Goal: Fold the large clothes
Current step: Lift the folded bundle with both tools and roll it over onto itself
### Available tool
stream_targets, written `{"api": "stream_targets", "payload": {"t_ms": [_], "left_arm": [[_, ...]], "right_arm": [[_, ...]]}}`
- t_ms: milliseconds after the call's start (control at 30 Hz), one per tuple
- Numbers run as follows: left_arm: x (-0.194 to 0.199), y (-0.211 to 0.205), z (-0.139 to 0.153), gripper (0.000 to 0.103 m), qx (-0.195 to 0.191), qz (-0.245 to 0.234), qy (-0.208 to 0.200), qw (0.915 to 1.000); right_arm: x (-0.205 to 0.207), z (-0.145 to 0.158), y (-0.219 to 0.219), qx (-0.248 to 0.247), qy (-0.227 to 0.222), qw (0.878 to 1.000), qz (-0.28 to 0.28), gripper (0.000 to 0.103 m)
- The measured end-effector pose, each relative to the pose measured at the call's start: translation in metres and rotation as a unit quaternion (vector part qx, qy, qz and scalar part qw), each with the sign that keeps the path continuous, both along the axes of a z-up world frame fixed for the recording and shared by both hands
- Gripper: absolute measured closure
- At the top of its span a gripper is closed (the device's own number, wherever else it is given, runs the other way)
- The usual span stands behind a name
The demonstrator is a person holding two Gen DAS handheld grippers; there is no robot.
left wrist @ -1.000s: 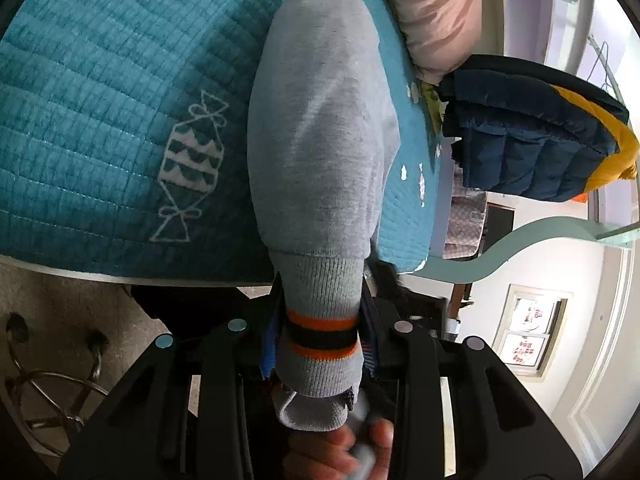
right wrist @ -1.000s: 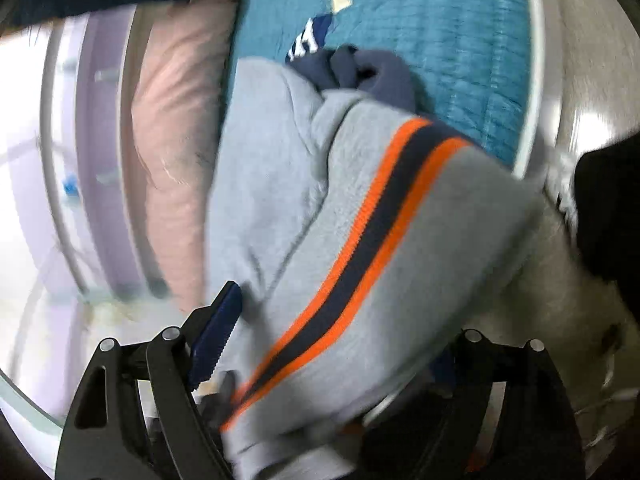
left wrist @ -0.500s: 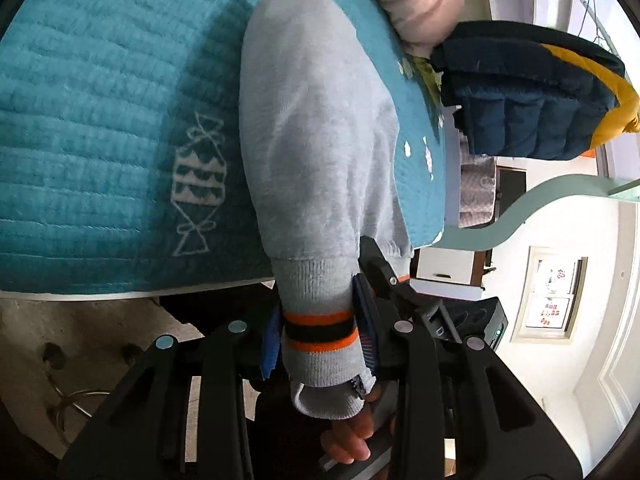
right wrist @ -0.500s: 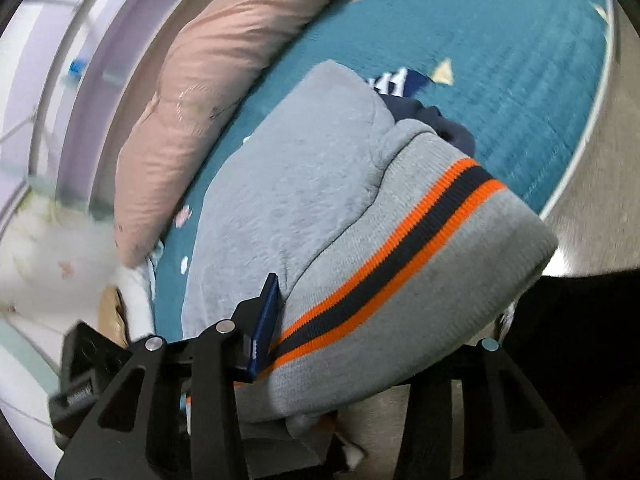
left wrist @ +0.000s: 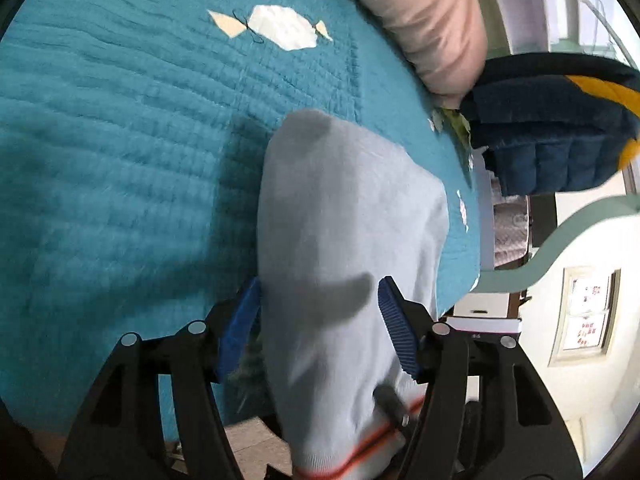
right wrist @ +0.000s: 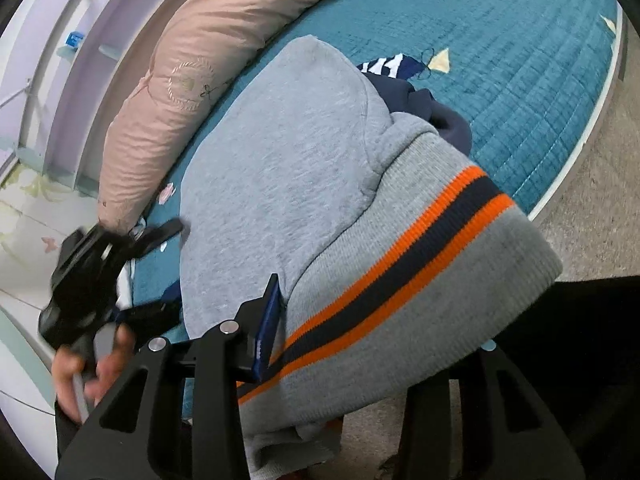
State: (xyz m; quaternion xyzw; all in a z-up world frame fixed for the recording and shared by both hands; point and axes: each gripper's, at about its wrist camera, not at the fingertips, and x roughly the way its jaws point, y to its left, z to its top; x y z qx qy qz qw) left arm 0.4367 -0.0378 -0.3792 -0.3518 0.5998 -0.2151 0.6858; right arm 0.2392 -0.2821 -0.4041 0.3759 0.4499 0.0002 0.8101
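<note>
A teal quilt (left wrist: pixel 120 128) covers the bed, pink pillow (right wrist: pixel 192 80) along its far edge. Left gripper (left wrist: pixel 320 316) spread around the grey sweatshirt (right wrist: pixel 304 168); right gripper (right wrist: pixel 360 320) pinches its striped hem.

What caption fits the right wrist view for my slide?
Right gripper holds the grey sweatshirt by its orange-and-navy striped hem over the teal quilt, pink pillow behind.
</note>
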Motion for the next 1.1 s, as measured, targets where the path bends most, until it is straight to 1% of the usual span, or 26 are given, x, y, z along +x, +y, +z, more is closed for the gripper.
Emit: {"api": "stream_targets", "payload": {"t_ms": [67,100,133,167,200,267,367,433,467,500,567,600,633,667,700,733,767,800,867,900,933,967,1033,1100], "left_arm": [[0.012,-0.007,-0.003,0.035,0.016,-0.003,-0.001,0.9999],[0.016,-0.011,-0.003,0.034,0.019,-0.006,-0.002,0.9998],[0.019,-0.012,0.000,0.034,0.031,-0.005,-0.003,0.9995],[0.020,-0.014,0.005,0.033,0.035,-0.006,-0.012,0.9993],[0.022,-0.016,0.007,0.030,0.037,-0.010,-0.018,0.9991],[0.027,-0.017,0.001,0.029,0.041,-0.008,-0.014,0.9990],[0.035,-0.019,0.005,0.029,0.043,-0.003,-0.013,0.9990],[0.042,-0.022,0.009,0.028,0.053,-0.001,-0.030,0.9982],[0.045,-0.022,0.008,0.028,0.055,0.000,-0.028,0.9981],[0.054,-0.024,0.003,0.023,0.051,0.007,-0.019,0.9985],[0.061,-0.027,-0.008,0.018,0.041,-0.004,-0.003,0.9992],[0.068,-0.032,-0.017,0.019,0.033,-0.012,0.014,0.9993],[0.070,-0.034,-0.020,0.021,0.036,-0.013,0.014,0.9992],[0.069,-0.040,-0.015,0.028,0.061,-0.022,-0.006,0.9978],[0.065,-0.045,-0.008,0.036,0.078,-0.039,-0.033,0.9956],[0.060,-0.050,0.002,0.039,0.090,-0.053,-0.067,0.9923],[0.053,-0.051,0.012,0.044,0.091,-0.057,-0.093,0.9899],[0.050,-0.050,0.017,0.045,0.086,-0.056,-0.104,0.9892],[0.042,-0.050,0.035,0.046,0.071,-0.050,-0.136,0.9869],[0.040,-0.052,0.051,0.046,0.056,-0.051,-0.157,0.9846],[0.041,-0.055,0.061,0.046,0.043,-0.050,-0.167,0.9837],[0.044,-0.062,0.074,0.046,0.033,-0.051,-0.179,0.9821],[0.055,-0.081,0.091,0.046,0.029,-0.065,-0.193,0.9786],[0.079,-0.115,0.103,0.046,0.020,-0.082,-0.207,0.9746]], "right_arm": [[0.000,-0.002,-0.002,0.003,0.001,1.000,0.002,0.065],[0.001,-0.002,-0.001,0.002,0.000,1.000,0.003,0.065],[0.001,-0.002,-0.001,0.001,0.000,1.000,0.004,0.065],[0.002,-0.001,0.000,0.000,0.001,1.000,0.004,0.065],[0.003,0.000,0.000,0.001,0.000,1.000,0.004,0.065],[0.004,0.001,0.001,-0.003,0.001,1.000,0.009,0.066],[0.005,0.005,0.002,-0.012,-0.003,1.000,0.015,0.066],[0.005,0.003,-0.002,-0.002,-0.001,1.000,0.013,0.066],[0.005,0.001,-0.003,0.001,0.000,1.000,0.013,0.066],[0.005,0.001,-0.003,-0.001,0.001,1.000,0.015,0.066],[0.005,0.001,-0.002,-0.010,0.000,1.000,0.020,0.066],[0.005,0.001,-0.002,-0.009,0.001,1.000,0.019,0.066],[0.005,0.002,-0.003,-0.013,0.002,1.000,0.021,0.066],[0.007,0.005,-0.001,-0.018,0.002,1.000,0.024,0.066],[0.008,0.010,0.000,-0.028,0.001,0.999,0.027,0.067],[0.009,0.017,0.002,-0.045,-0.004,0.998,0.031,0.067],[0.010,0.024,0.004,-0.067,-0.009,0.997,0.037,0.067],[0.010,0.031,0.004,-0.085,-0.014,0.995,0.040,0.068],[0.009,0.043,0.000,-0.098,-0.029,0.994,0.047,0.068],[0.009,0.049,-0.003,-0.102,-0.038,0.993,0.047,0.068],[0.008,0.054,-0.007,-0.105,-0.046,0.992,0.045,0.068],[0.009,0.062,-0.014,-0.103,-0.056,0.992,0.039,0.068],[0.014,0.076,-0.033,-0.104,-0.073,0.992,0.023,0.068],[0.023,0.083,-0.052,-0.112,-0.089,0.990,0.009,0.068]]}}
